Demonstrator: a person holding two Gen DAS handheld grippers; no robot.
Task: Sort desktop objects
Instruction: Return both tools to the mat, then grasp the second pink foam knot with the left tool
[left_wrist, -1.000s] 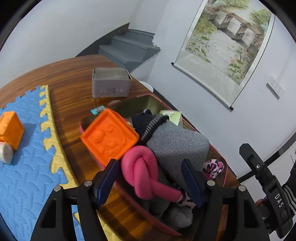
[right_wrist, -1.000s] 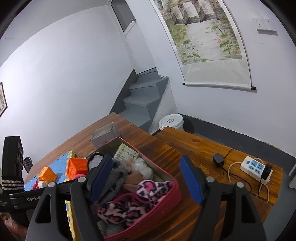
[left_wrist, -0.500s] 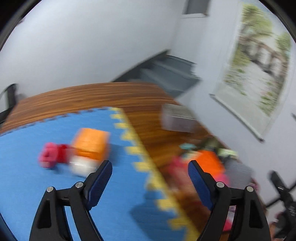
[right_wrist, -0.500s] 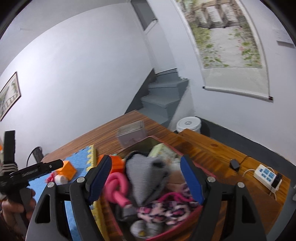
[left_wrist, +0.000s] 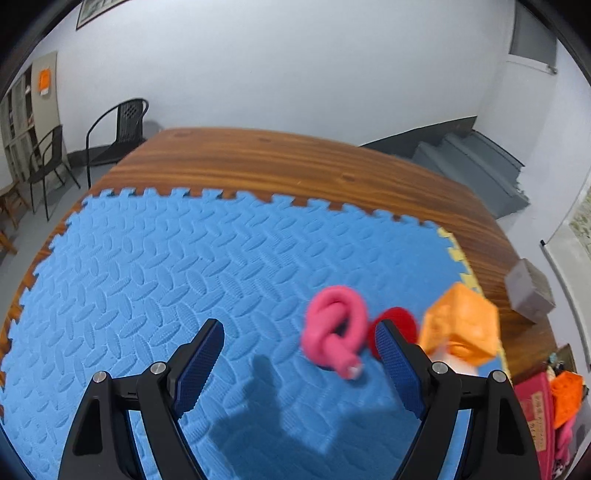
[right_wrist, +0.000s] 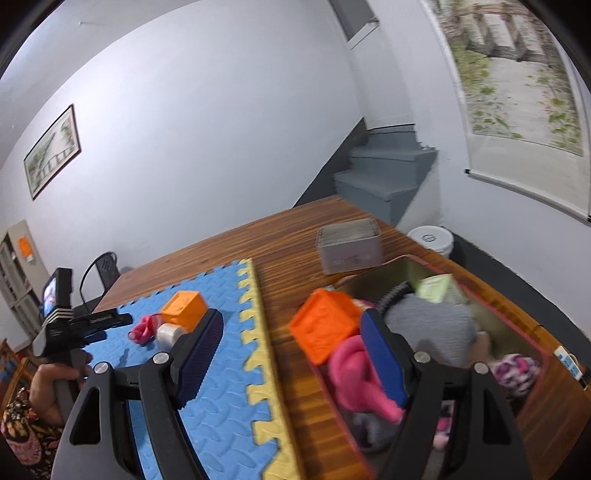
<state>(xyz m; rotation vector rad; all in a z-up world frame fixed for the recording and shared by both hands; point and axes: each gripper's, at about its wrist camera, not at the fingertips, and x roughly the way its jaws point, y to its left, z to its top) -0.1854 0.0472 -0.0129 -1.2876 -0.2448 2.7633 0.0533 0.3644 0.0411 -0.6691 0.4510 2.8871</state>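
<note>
The tabletop (left_wrist: 332, 166) is glossy, grained wood. On it lies a matt blue foam mat (left_wrist: 166, 277) with embossed ridges. The orange cube (left_wrist: 461, 328) looks like soft matt plastic.

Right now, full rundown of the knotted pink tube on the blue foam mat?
The knotted pink tube is a soft-looking, matte pink roll tied into one loose knot, with a pale end cap poking out at its lower right. It is blurred in the left wrist view. It lies on the blue foam mat, near the mat's yellow edge, beside a red round piece and an orange cube. It is ahead of the open left gripper, which does not touch it.
</note>
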